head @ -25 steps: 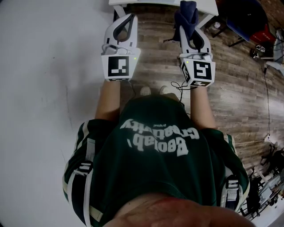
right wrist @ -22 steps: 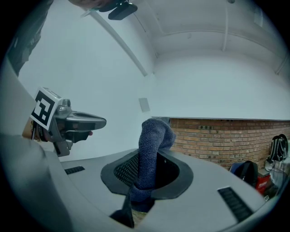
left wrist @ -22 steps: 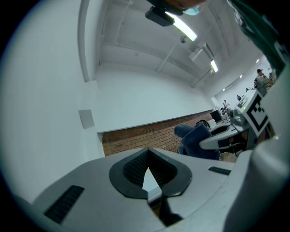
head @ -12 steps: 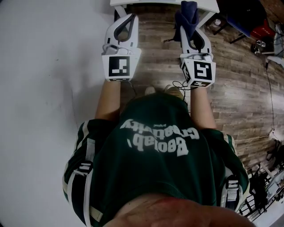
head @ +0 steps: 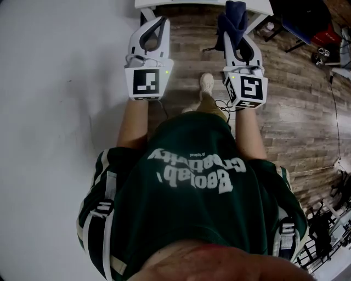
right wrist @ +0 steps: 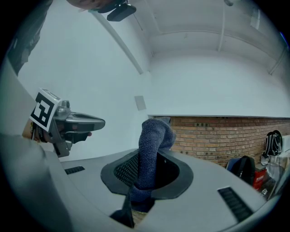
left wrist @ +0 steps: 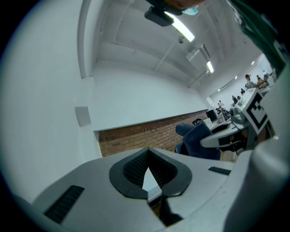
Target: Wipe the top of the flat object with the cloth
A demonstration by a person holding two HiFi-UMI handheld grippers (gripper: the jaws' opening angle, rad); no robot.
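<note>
A dark blue cloth (head: 231,13) (right wrist: 152,145) stands up out of my right gripper (head: 235,30) (right wrist: 145,174), which is shut on it and held out in front of the person's chest. My left gripper (head: 155,22) (left wrist: 147,172) is level with it to the left, tips together and nothing between them. In the left gripper view the cloth (left wrist: 197,140) shows to the right. The edge of a white flat surface (head: 186,3) lies just beyond both grippers at the top of the head view; its top is out of view.
A white wall (head: 49,110) runs along the left. Brown wooden floor (head: 296,104) lies below, with a thin cable (head: 330,110) and dark bags (head: 307,22) at the right. The person's shoe (head: 207,82) is between the grippers. A brick wall (right wrist: 217,136) stands ahead.
One foot has stepped forward between the grippers. Both grippers keep about the same place, and the cloth stays in the right one.
</note>
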